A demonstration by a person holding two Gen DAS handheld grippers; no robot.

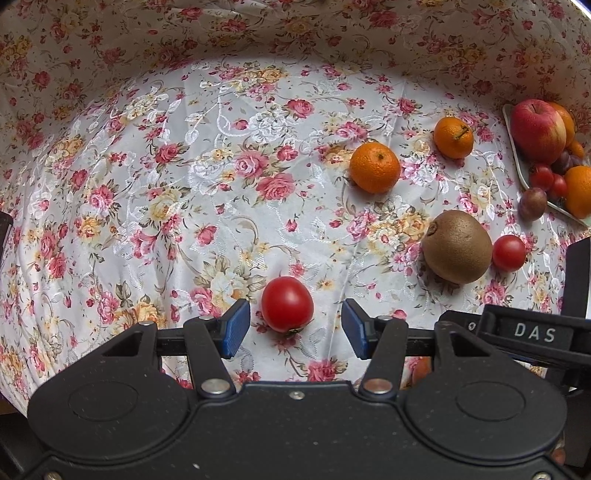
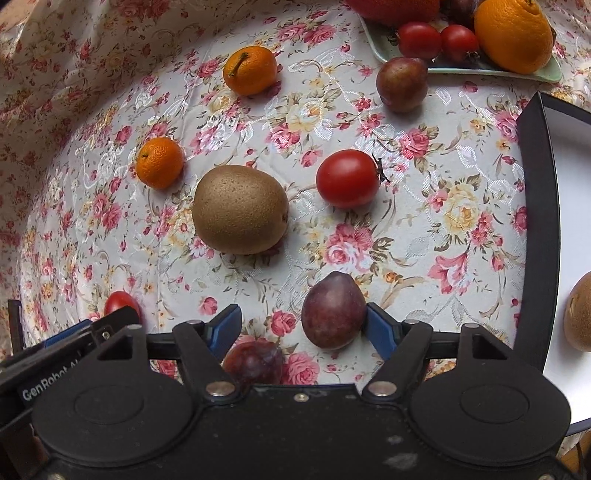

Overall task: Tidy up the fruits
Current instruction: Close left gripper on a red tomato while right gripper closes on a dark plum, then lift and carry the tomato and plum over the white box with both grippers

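My left gripper (image 1: 295,326) is open, its blue pads on either side of a red tomato (image 1: 287,303) lying on the floral cloth, not touching it. My right gripper (image 2: 303,334) is open around a purple plum (image 2: 333,310); the right pad (image 2: 380,330) touches or nearly touches the plum, the left pad stands apart. A second plum (image 2: 253,363) lies under the left finger. A kiwi (image 2: 240,209), a tomato (image 2: 348,178), two mandarins (image 2: 160,162) (image 2: 250,69) and a third plum (image 2: 402,84) lie loose on the cloth.
A pale green plate (image 2: 384,51) at the back right holds tomatoes, an orange (image 2: 514,35) and, in the left wrist view, an apple (image 1: 538,130). A black-rimmed white box (image 2: 537,206) at the right holds a kiwi (image 2: 580,317). Floral cloth rises behind.
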